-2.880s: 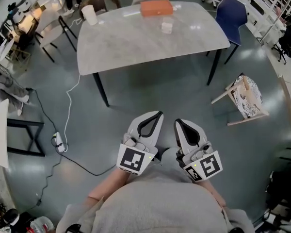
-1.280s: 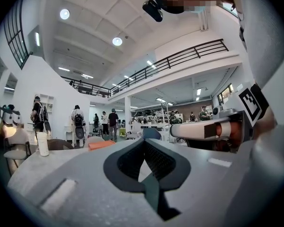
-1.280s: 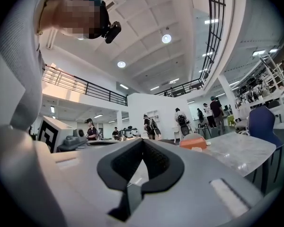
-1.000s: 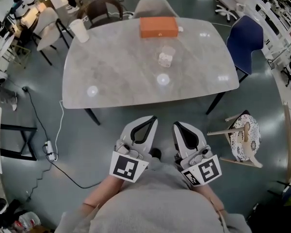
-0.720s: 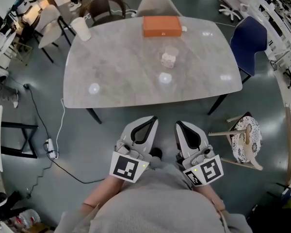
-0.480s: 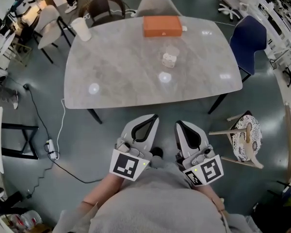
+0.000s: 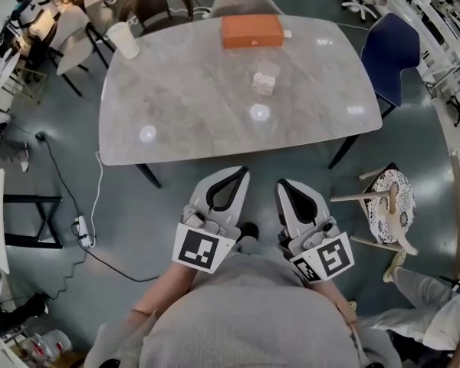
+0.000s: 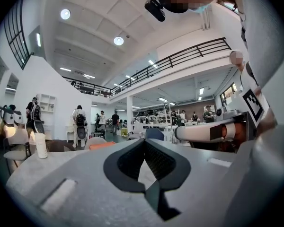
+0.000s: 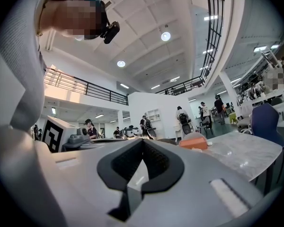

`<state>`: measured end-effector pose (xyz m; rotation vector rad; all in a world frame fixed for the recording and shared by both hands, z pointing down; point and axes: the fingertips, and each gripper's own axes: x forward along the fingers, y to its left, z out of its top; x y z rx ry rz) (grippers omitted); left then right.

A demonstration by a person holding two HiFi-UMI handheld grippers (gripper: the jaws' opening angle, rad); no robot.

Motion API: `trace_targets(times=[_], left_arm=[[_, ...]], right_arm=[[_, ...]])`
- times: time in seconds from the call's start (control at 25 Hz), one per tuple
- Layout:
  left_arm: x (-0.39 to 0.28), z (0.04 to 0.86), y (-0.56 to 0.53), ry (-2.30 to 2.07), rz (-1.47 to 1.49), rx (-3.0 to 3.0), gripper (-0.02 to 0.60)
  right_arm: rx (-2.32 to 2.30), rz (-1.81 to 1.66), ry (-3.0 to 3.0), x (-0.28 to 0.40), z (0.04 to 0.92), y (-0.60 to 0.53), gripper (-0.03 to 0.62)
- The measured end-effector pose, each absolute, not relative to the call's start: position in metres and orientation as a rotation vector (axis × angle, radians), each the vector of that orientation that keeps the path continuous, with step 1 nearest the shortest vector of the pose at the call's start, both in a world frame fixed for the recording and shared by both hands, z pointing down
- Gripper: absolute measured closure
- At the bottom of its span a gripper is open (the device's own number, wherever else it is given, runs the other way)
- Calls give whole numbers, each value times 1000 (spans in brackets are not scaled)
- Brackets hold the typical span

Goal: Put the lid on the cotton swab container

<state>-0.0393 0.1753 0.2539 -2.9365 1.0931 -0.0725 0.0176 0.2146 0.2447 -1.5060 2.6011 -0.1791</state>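
The clear cotton swab container (image 7: pixel 264 79) stands on the grey marble table (image 7: pixel 184 83), in front of an orange box (image 7: pixel 251 31). A round pale spot (image 7: pixel 259 113) lies just nearer than it; I cannot tell whether it is the lid or a lamp's reflection. My left gripper (image 7: pixel 241 173) and right gripper (image 7: pixel 282 184) are side by side close to the body, over the floor short of the table's near edge. Both are shut and hold nothing. The left gripper (image 8: pixel 145 141) and the right gripper (image 9: pixel 142 141) show their jaws closed in their own views too.
A white cup (image 7: pixel 123 40) stands at the table's far left corner. A blue chair (image 7: pixel 387 48) is at the table's right end, with more chairs behind the table. A stool with a patterned seat (image 7: pixel 389 205) stands to the right. A cable with a power strip (image 7: pixel 80 228) lies on the floor at left.
The table has come nearer and larger in the head view since the earliest frame. Both grippers stay shut and together, a little higher in the picture.
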Motion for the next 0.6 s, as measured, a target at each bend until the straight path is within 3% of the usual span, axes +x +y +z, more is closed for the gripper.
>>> trace_targets(times=[0.6], left_arm=[[-42,257,168,1208,-88,-2881,583]], right_arm=[[-1413,-209,2641,23,253,207,594]])
